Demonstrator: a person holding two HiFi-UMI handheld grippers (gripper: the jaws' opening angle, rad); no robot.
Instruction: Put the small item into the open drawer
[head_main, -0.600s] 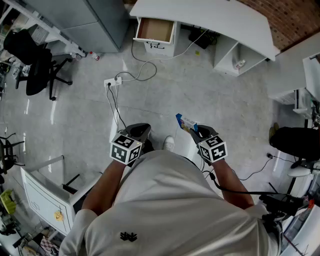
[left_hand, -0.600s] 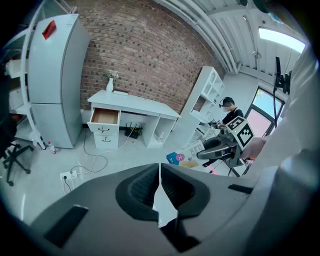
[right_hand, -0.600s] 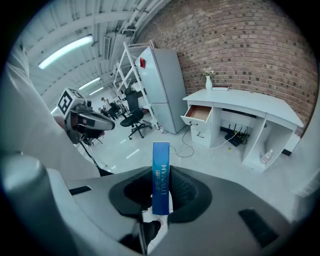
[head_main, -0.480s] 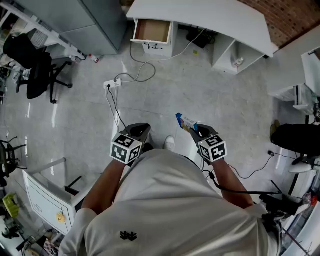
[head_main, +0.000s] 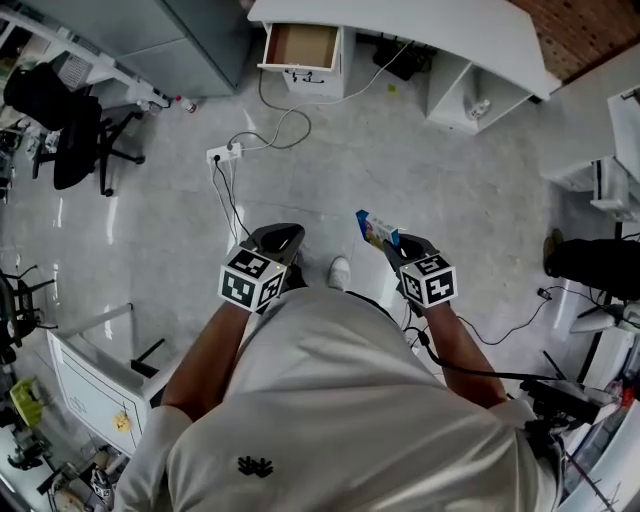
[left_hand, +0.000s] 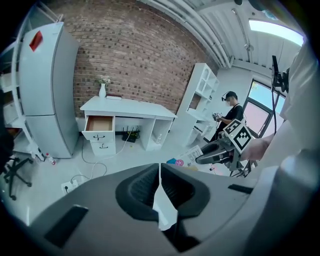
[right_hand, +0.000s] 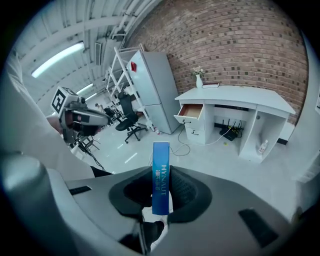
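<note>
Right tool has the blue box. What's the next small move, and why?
Probably step forward toward the desk, grip unchanged. The right tool is shut on the blue box, but the open drawer sits far across the floor, well out of reach, so releasing here would likely drop it short.

Desk cut by top edge; drawer contents indiscernible.

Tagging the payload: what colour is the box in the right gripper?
Blue box with white lettering; right gripper view shows it best.

Black office chair, white power strip
</note>
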